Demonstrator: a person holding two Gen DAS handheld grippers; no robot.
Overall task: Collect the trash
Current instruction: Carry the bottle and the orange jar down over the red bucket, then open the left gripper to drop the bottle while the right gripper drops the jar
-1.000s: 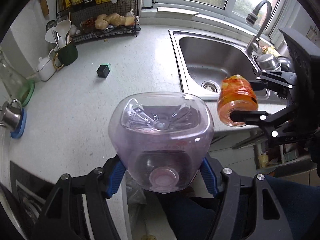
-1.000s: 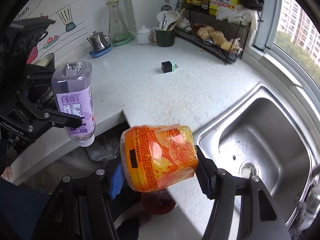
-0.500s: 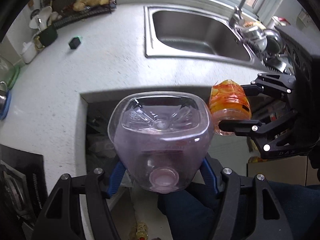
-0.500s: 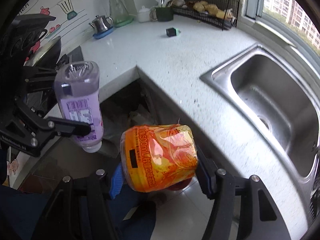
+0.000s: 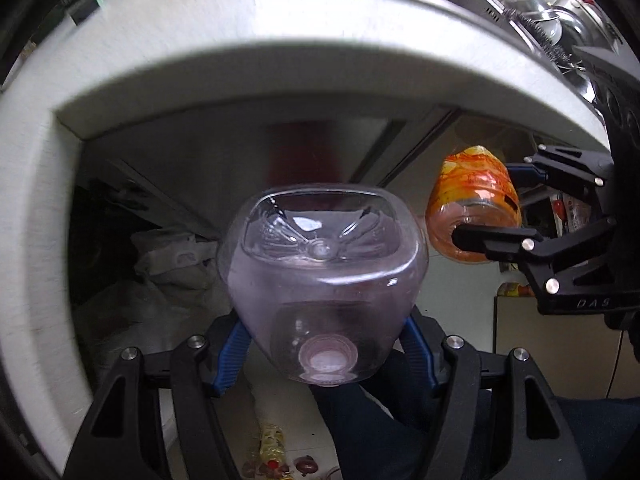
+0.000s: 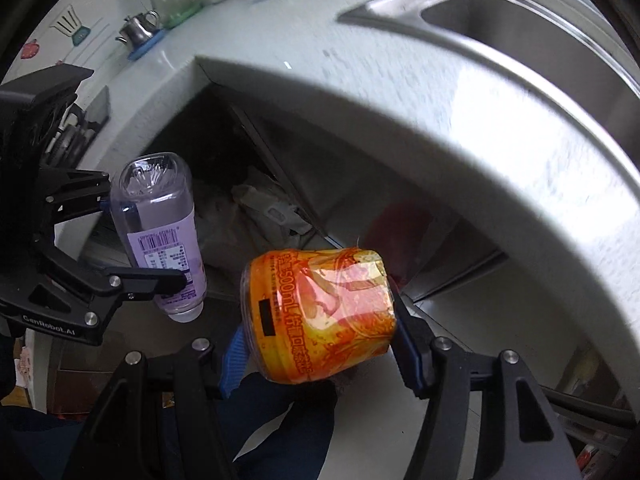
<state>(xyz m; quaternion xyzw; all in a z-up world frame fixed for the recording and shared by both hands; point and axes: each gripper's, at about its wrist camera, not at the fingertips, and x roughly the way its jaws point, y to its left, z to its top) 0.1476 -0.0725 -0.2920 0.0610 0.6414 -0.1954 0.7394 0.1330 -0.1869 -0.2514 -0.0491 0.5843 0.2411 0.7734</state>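
Observation:
My left gripper is shut on a clear purple-tinted plastic bottle, base toward the camera and cap downward. From the right wrist view the same purple bottle hangs at the left in the left gripper. My right gripper is shut on an orange-labelled plastic bottle. That orange bottle also shows to the right in the left wrist view, clamped by the right gripper. Both bottles hang below the counter edge, in front of a dark recess.
The white countertop curves overhead, with the steel sink beyond. Crumpled plastic bags fill the recess under the counter. Small litter lies on the floor tiles. A person's dark trouser leg is below the grippers.
Both grippers have dropped from above the countertop to below its edge, tilting further down, each still holding its bottle. The recess under the counter now fills both views.

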